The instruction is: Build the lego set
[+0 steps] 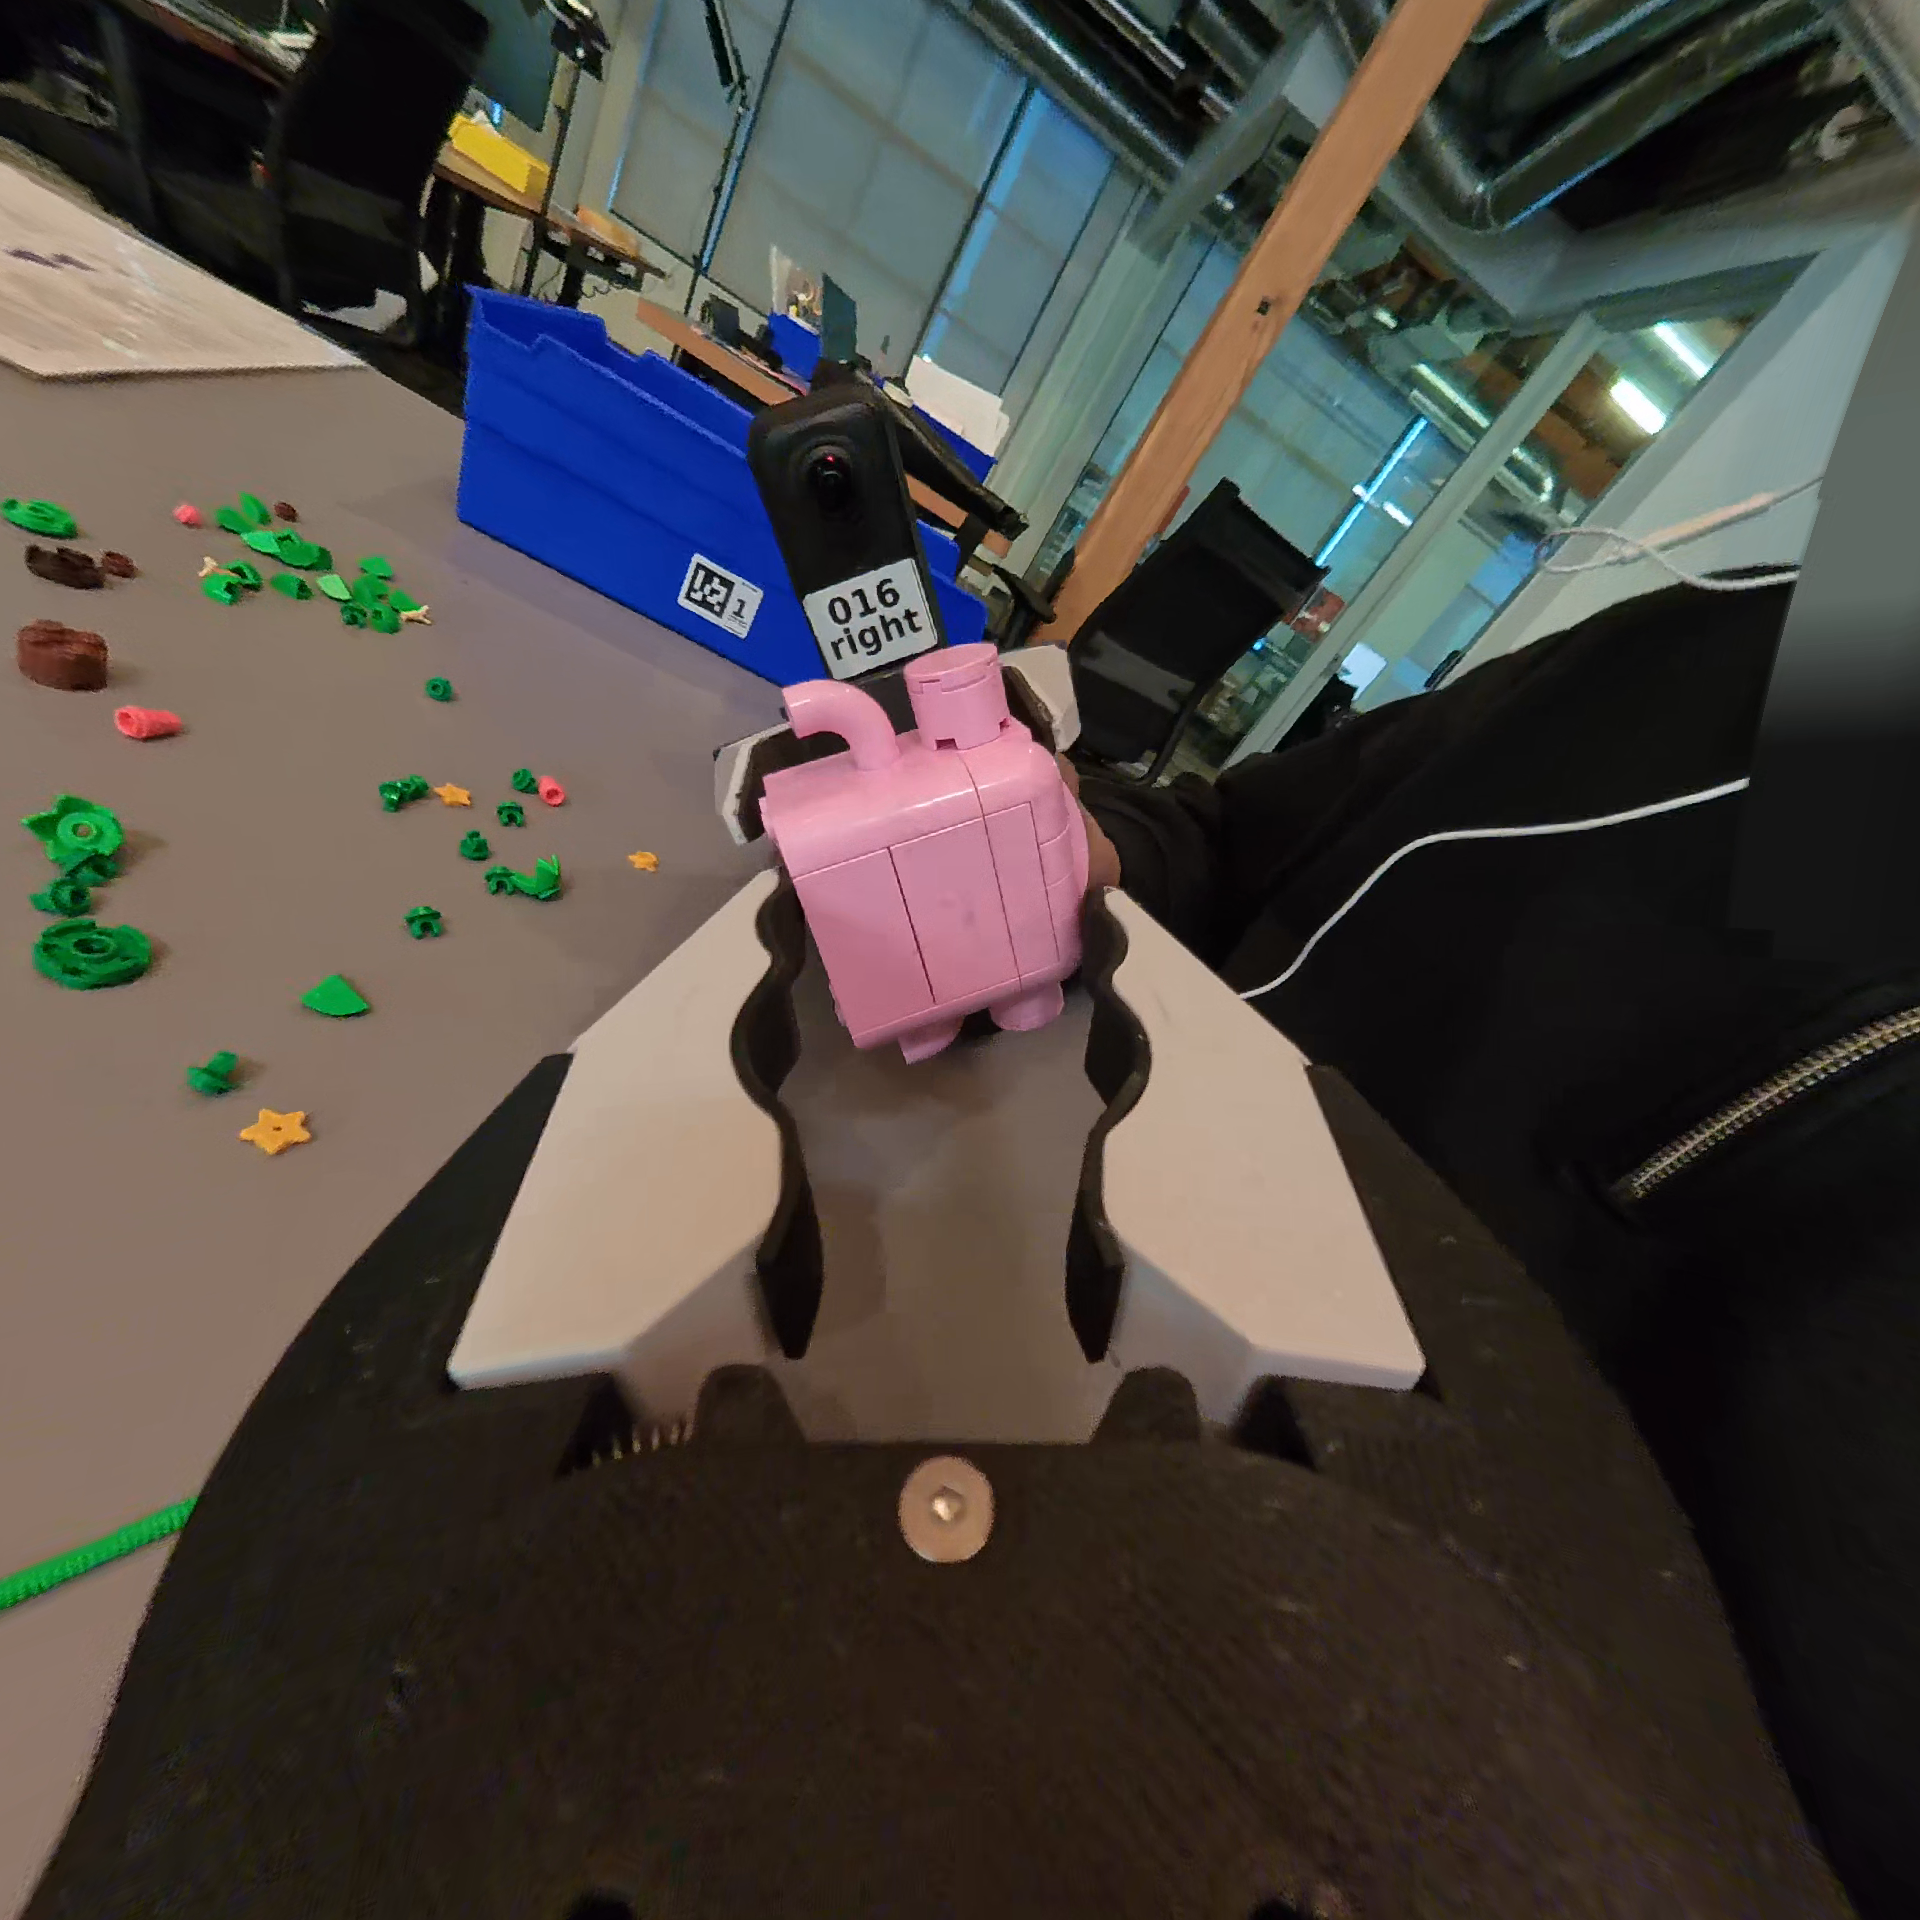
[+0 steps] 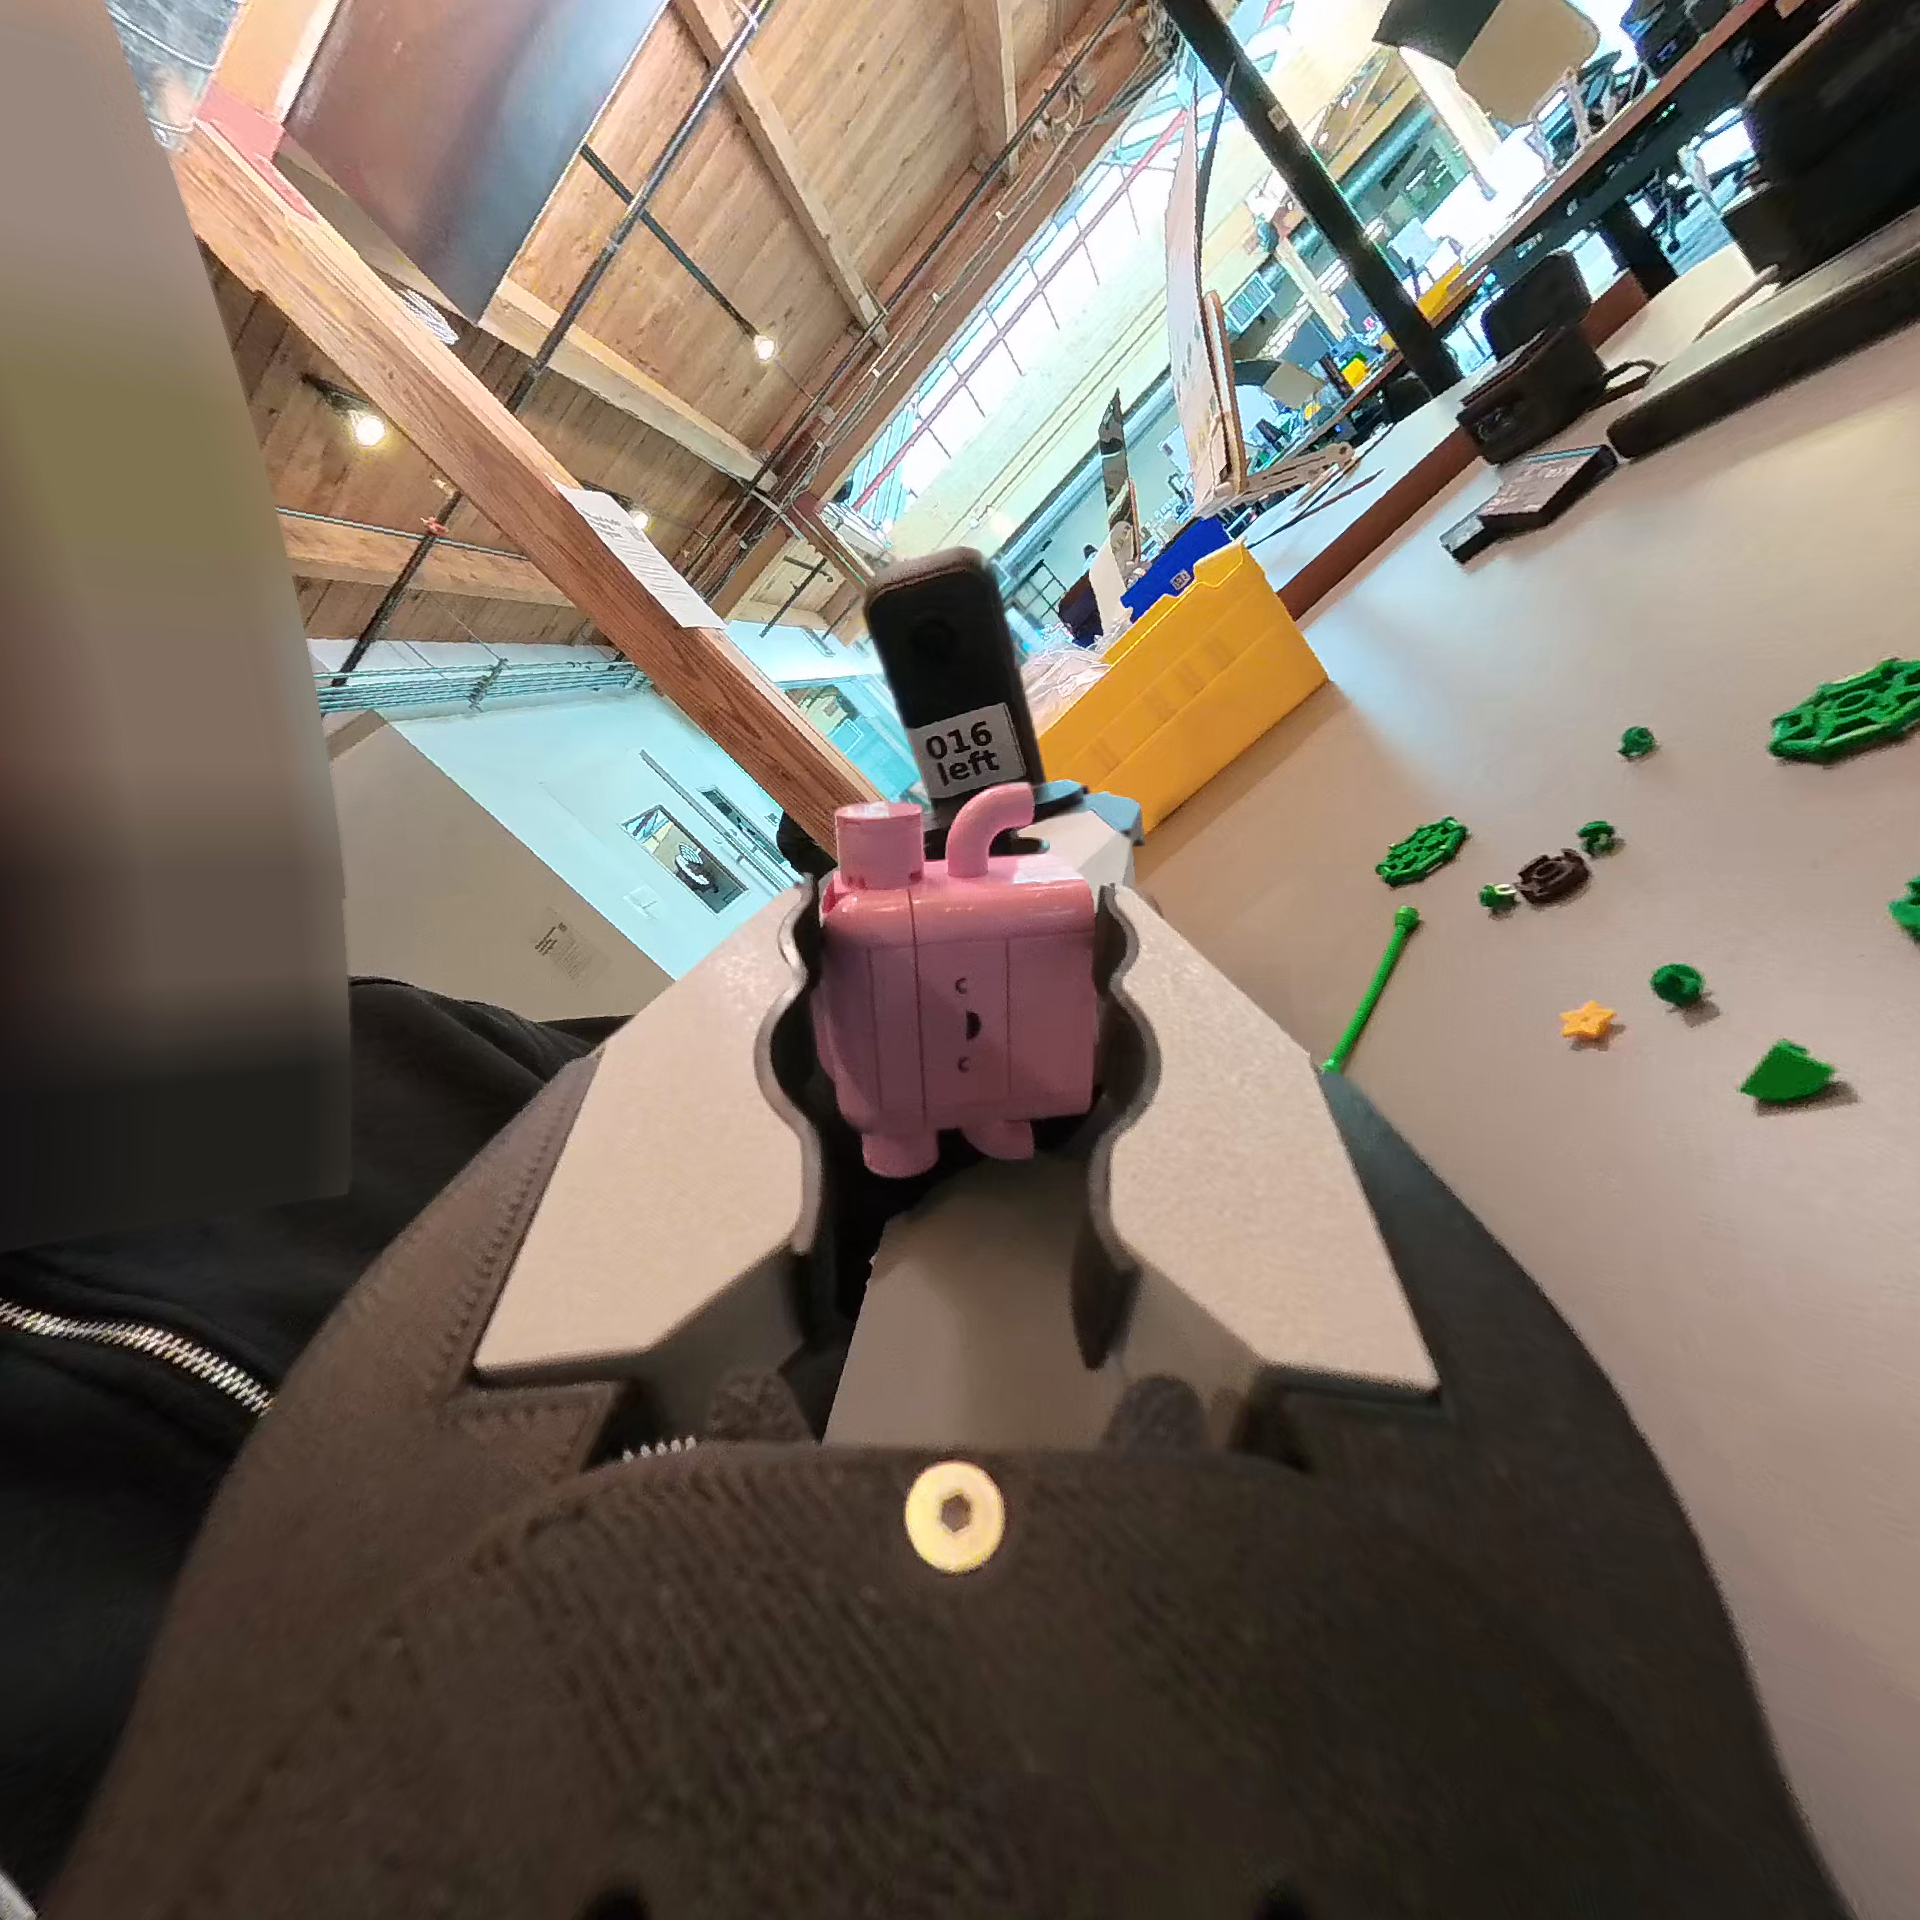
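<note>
Evidently mid-assembly: the pink block (image 1: 925,883) is lifted off the desk (image 1: 312,1195), pinched by both the left gripper (image 1: 940,977) and right gripper (image 2: 951,997). Next probably needs a green piece (image 2: 1785,1075) fetched, so one gripper must release.

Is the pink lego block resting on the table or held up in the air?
In the air. The pink block sits between the fingertips of both grippers, left and right, above the table.

Open-plan workshop/lab: timber beams (image 2: 488,416), glass walls (image 1: 1382,499), desks, parts bins (image 1: 582,457)
</note>
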{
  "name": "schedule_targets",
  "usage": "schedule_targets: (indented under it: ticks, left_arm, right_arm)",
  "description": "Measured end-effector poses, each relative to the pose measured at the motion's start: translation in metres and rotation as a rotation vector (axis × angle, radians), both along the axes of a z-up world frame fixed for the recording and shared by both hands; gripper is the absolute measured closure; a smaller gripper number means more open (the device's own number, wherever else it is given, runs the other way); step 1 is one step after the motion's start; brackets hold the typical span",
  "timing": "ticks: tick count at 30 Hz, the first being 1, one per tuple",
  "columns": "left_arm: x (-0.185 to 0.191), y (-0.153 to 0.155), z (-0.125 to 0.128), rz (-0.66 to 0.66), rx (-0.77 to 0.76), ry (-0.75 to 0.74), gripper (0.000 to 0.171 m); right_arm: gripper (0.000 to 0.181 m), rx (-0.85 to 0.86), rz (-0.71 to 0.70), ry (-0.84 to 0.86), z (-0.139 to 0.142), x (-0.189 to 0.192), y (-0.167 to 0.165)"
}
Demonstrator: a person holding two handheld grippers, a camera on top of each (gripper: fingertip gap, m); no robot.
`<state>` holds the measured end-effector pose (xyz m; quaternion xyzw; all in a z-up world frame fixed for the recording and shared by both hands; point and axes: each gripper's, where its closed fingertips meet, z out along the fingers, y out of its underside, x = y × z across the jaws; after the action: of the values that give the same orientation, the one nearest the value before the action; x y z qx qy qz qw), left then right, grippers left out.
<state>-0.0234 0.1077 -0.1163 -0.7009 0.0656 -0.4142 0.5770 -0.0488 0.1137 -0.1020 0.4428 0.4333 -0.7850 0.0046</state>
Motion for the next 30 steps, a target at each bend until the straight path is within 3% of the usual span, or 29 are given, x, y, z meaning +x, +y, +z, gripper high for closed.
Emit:
schedule_targets:
  ticks: [20, 30]
  left_arm:
    - [-0.01, -0.002, 0.002, -0.132, -0.115, -0.389, 0.131]
    - [-0.008, 0.0, -0.002, -0.144, -0.134, -0.398, 0.132]
  right_arm:
    - [0.129, -0.076, 0.04, -0.074, -0.009, -0.005, 0.001]
    - [0.131, -0.039, 0.062, -0.082, -0.013, -0.003, 0.002]
